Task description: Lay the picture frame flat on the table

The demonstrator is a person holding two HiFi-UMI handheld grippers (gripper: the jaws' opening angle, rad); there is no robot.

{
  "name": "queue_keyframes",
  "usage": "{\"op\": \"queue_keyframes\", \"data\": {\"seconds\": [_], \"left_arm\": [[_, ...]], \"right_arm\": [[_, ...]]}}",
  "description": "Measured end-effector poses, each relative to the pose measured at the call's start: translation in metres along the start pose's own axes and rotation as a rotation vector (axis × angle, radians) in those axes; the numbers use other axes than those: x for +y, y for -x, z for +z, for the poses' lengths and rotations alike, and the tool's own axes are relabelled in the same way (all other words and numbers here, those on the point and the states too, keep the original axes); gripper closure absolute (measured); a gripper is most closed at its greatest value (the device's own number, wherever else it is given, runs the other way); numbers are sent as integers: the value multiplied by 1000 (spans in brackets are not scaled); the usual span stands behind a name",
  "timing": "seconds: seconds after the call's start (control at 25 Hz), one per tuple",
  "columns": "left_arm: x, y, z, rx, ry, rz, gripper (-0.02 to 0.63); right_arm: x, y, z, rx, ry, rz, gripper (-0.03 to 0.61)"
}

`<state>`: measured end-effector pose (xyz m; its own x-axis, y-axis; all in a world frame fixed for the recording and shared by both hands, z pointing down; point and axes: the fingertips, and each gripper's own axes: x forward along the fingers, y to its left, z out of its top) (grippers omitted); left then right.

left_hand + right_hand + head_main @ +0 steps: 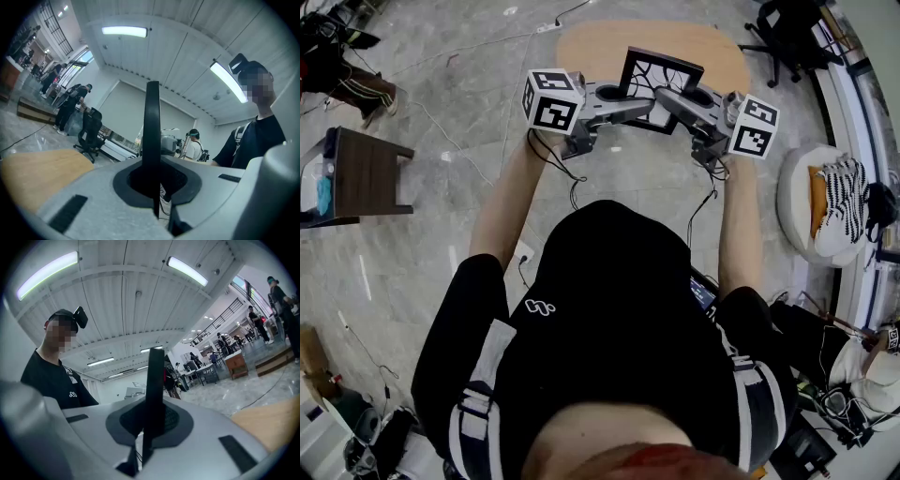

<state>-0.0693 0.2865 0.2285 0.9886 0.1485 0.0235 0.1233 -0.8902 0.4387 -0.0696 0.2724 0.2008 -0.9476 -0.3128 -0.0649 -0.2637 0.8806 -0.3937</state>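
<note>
Head view, left gripper and right gripper clamping picture frame by its sides, long axis standing upright, front facing the person, over table.

lower part of picture frame hidden behind left gripper and right gripper; pattern on its face too small to read, perhaps branching lines; table partly covered.

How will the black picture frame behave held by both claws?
The black rectangular picture frame is probably rigid, its edges straight between left claw and right claw. It may pivot or slip, since each claw pinches only a thin edge.
</note>
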Motion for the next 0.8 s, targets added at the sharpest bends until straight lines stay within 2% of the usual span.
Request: {"op": "queue_keyframes", "data": {"seconds": [0.56,0.8], "left_arm": [[19,-16,-13,18,21,-7,595],[25,-27,-20,16,48,33,595]], "right_arm": [[-21,13,-13,16,12,-34,558],[-29,23,-19,41,7,3,558]]}}
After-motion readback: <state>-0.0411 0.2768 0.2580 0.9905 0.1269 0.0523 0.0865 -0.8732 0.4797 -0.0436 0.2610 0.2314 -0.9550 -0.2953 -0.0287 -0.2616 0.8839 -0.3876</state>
